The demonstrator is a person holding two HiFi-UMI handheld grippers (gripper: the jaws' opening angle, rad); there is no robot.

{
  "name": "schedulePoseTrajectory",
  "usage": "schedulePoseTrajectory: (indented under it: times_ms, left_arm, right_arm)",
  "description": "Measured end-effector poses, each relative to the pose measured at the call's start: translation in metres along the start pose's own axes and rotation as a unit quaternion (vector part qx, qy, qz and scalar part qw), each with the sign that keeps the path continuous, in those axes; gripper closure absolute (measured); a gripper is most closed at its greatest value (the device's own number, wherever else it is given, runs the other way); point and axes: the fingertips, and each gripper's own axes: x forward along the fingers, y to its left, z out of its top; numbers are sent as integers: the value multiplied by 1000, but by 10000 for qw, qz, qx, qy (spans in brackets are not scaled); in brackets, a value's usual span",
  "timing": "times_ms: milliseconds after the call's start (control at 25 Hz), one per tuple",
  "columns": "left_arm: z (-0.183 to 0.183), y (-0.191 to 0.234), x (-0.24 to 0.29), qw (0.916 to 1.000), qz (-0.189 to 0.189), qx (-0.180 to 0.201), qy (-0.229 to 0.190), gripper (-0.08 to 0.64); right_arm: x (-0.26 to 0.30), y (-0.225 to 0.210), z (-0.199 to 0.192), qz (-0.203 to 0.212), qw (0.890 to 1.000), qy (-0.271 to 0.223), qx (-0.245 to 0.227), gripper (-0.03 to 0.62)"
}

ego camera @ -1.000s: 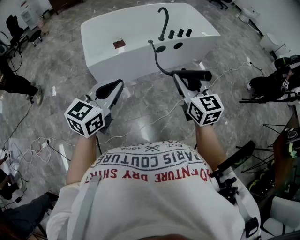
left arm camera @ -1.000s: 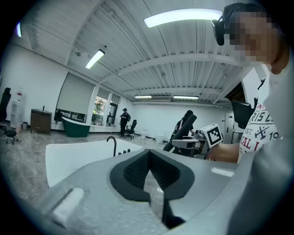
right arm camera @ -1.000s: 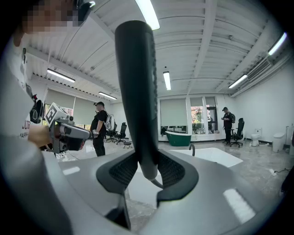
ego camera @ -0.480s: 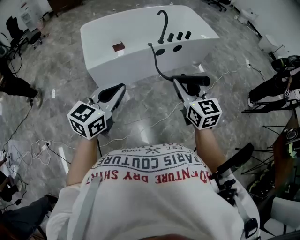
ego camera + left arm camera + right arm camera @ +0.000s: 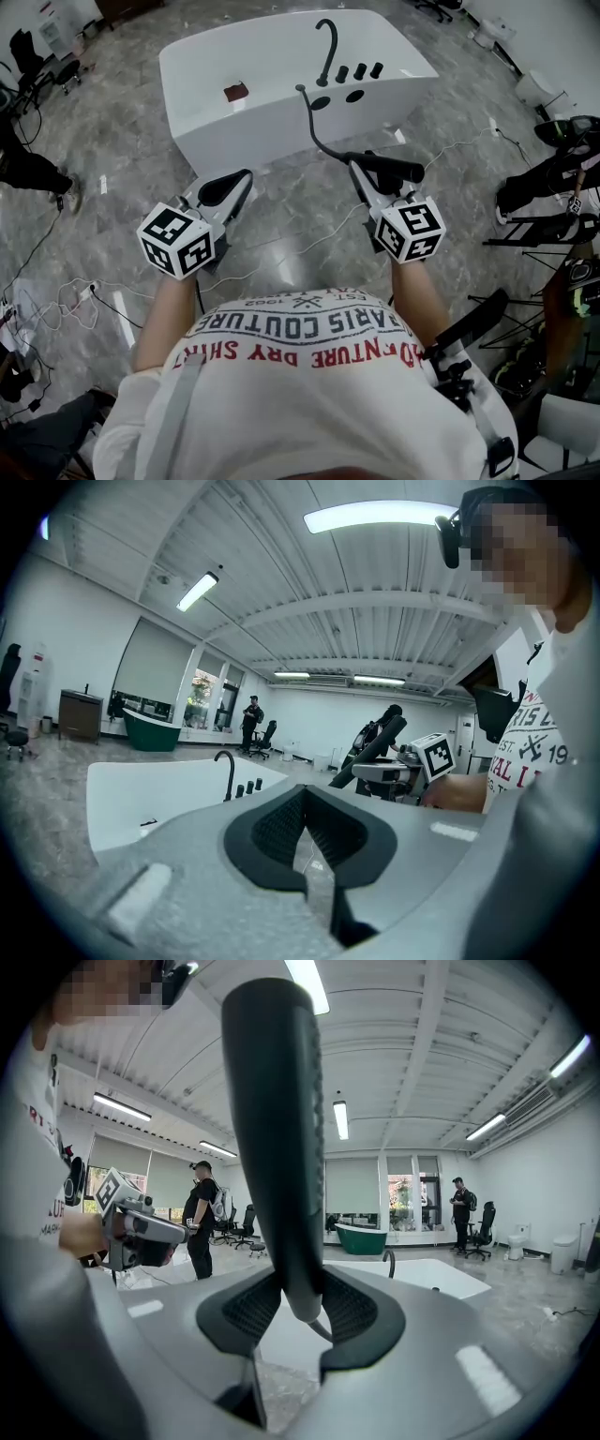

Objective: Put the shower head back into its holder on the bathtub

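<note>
The white bathtub [image 5: 234,112] stands on the floor ahead of me, with a black faucet [image 5: 325,47] and knobs [image 5: 359,70] on its deck. Two dark openings [image 5: 322,100] lie beside them. A black hose [image 5: 314,127] runs from the deck to the black shower head [image 5: 386,166]. My right gripper [image 5: 364,169] is shut on its handle [image 5: 277,1138], well short of the tub. My left gripper [image 5: 236,183] hangs level beside it, shut and empty [image 5: 305,808]. The tub [image 5: 141,799] also shows in the left gripper view.
A small dark red object [image 5: 236,91] lies on the tub rim. White cables [image 5: 56,295] trail over the grey marble floor. Stands and black gear [image 5: 548,178] crowd the right side. A person [image 5: 200,1218] stands further off, and a green tub [image 5: 361,1238] is at the back.
</note>
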Motion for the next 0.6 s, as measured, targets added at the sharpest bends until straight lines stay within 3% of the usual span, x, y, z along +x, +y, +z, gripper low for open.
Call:
schedulePoseTrajectory:
  times_ms: [360,600]
  left_arm:
    - [-2,18,5,9999,-48,-100,-16,558]
    - [-1,24,26,9998,-142,-98,93,558]
  right_arm:
    - [7,-4,18,-121,9997,-145,-147,454]
    - [12,-29,28,-326,9990,-305,21,454]
